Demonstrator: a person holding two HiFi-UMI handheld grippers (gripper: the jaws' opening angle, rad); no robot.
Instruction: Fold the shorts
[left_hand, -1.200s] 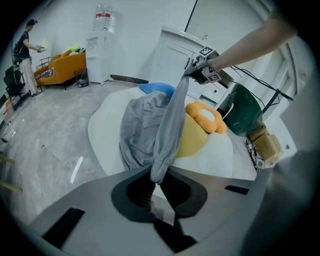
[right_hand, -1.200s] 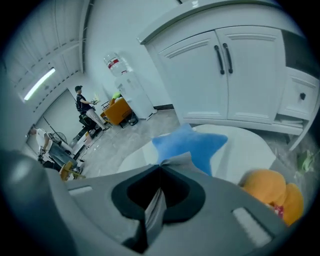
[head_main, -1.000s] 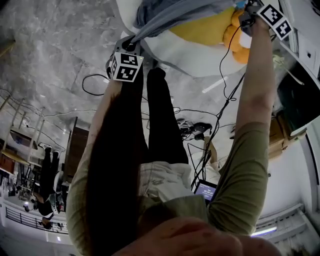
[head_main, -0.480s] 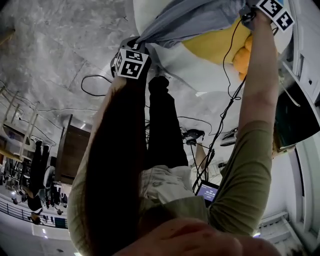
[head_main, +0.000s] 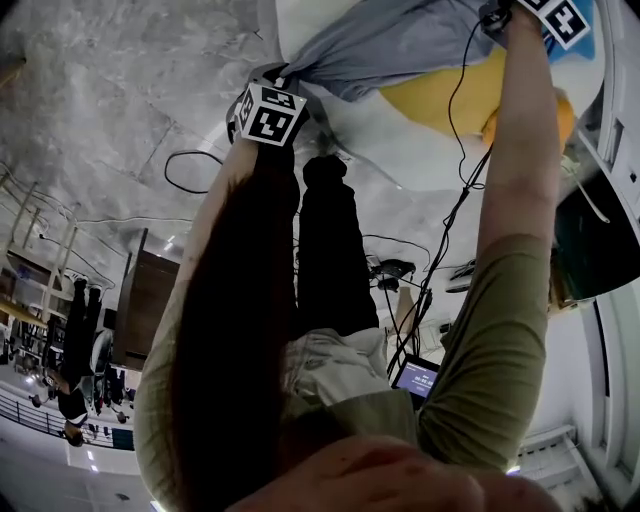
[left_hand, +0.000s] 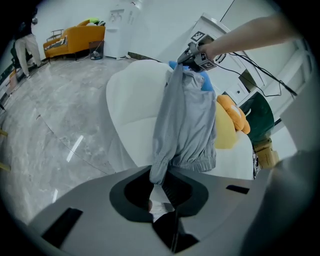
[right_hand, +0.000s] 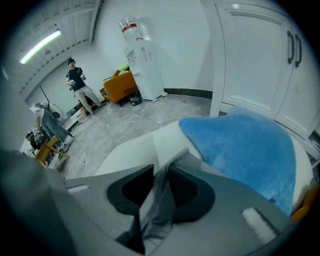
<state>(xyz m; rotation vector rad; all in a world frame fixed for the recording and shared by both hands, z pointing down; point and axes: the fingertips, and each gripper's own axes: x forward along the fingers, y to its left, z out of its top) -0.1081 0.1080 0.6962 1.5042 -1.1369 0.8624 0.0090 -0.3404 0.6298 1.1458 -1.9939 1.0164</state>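
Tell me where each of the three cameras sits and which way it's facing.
Head view: on the person's head, looking steeply down; left arm, right arm, legs, left gripper, right gripper show.
Left gripper view: on it, along its jaws toward the shorts; the right arm shows.
Right gripper view: on it, toward a blue plush; no body; jaws, just opening slightly, have shorts between them.
Shared: all three see the shorts.

Left tool clamped, right tool loosening
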